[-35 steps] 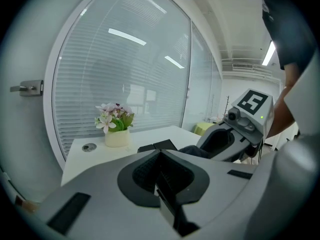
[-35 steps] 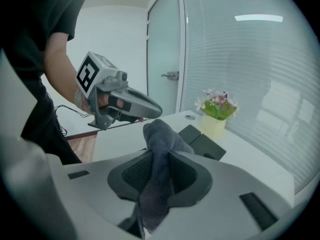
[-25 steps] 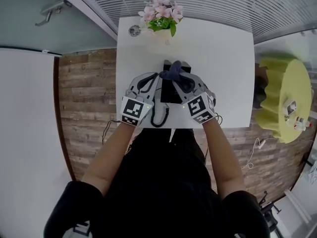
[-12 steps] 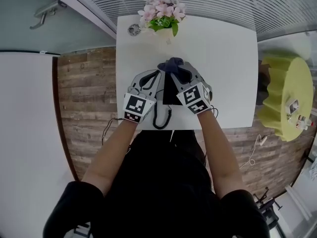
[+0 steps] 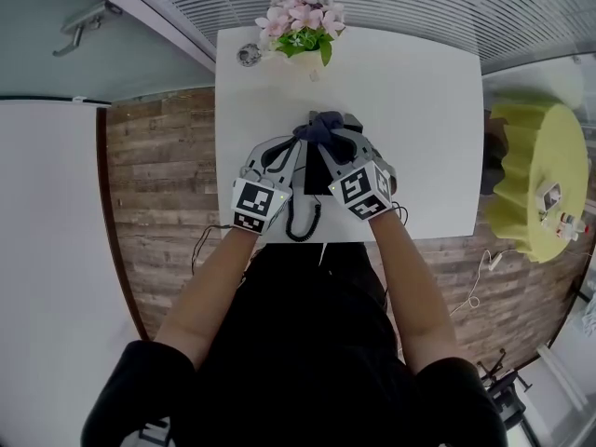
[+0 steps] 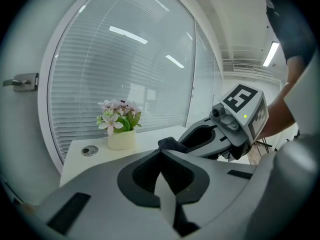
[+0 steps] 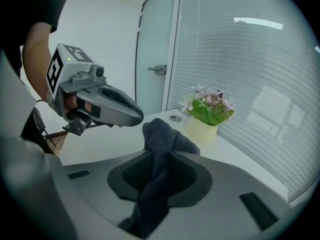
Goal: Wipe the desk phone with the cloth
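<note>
The black desk phone [image 5: 319, 171] lies at the near middle of the white table [image 5: 419, 110], mostly covered by both grippers; its coiled cord [image 5: 300, 220] hangs toward the front edge. My right gripper [image 5: 328, 138] is shut on a dark blue cloth [image 5: 319, 125], which bunches out past its tips [image 7: 161, 133] above the phone's far end. My left gripper [image 5: 294, 145] sits just left of it with its jaws shut [image 6: 160, 153] and nothing showing between them. In the left gripper view the cloth [image 6: 169, 144] pokes from the right gripper's tip.
A cream pot of pink flowers [image 5: 303, 28] stands at the table's far edge, with a round cable grommet [image 5: 247, 56] to its left. A yellow-green round stool [image 5: 540, 180] stands right of the table. A glass wall with blinds [image 6: 125, 59] runs behind the table.
My right gripper has slid left and slightly away across the phone, carrying the cloth with it. The left gripper has stayed almost still.
</note>
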`<state>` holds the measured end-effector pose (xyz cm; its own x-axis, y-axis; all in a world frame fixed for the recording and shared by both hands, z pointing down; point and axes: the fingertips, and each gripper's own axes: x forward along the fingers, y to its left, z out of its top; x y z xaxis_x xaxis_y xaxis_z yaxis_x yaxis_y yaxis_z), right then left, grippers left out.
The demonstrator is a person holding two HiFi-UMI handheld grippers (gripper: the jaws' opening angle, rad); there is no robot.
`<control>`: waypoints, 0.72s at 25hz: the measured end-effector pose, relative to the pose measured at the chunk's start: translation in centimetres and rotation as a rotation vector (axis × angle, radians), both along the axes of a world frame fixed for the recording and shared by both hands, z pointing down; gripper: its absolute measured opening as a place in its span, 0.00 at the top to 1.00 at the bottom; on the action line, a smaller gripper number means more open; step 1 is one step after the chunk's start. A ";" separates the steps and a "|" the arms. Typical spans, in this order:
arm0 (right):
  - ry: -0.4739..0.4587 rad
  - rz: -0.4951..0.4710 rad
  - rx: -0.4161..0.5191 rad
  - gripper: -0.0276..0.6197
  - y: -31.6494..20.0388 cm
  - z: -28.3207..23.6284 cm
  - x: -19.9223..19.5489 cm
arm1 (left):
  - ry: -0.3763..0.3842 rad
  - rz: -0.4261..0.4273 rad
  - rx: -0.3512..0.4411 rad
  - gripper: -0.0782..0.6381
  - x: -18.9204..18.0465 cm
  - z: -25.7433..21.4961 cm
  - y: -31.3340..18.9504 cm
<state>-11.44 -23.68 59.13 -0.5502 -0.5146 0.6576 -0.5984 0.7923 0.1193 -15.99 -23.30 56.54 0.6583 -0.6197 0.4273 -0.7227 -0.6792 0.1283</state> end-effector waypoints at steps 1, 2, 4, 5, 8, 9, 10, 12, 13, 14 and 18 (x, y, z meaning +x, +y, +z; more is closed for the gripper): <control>0.001 -0.005 -0.006 0.80 0.4 0.2 0.0 | -0.001 -0.002 -0.005 0.88 -0.1 0.2 0.2; 0.001 -0.009 -0.011 0.80 0.8 0.4 -0.1 | 0.000 -0.003 -0.008 0.88 -0.1 0.4 0.4; 0.002 -0.016 -0.018 0.80 1.6 0.7 -0.1 | -0.003 -0.002 -0.016 0.88 0.0 0.6 0.9; 0.004 -0.020 -0.019 0.80 2.0 0.9 -0.1 | -0.009 -0.001 -0.025 0.88 -0.1 0.9 1.2; 0.016 -0.034 -0.022 0.80 3.1 1.3 -0.2 | -0.023 0.002 -0.042 0.88 -0.1 1.3 2.1; 0.021 -0.040 -0.022 0.80 3.5 1.5 -0.2 | -0.024 0.001 -0.041 0.88 -0.1 1.4 2.3; 0.026 -0.046 -0.022 0.80 3.8 1.7 -0.3 | -0.024 0.001 -0.040 0.88 -0.1 1.5 2.5; 0.038 -0.057 -0.022 0.80 4.6 2.1 -0.4 | -0.026 0.002 -0.039 0.88 0.0 1.8 3.0; 0.043 -0.062 -0.022 0.80 5.0 2.3 -0.4 | -0.028 0.005 -0.044 0.88 0.0 2.0 3.3; 0.049 -0.068 -0.024 0.80 5.4 2.5 -0.4 | -0.030 0.007 -0.050 0.88 0.0 2.2 3.8; 0.058 -0.094 -0.040 0.80 7.5 3.3 -0.7 | -0.034 0.008 -0.072 0.88 -0.1 2.9 5.5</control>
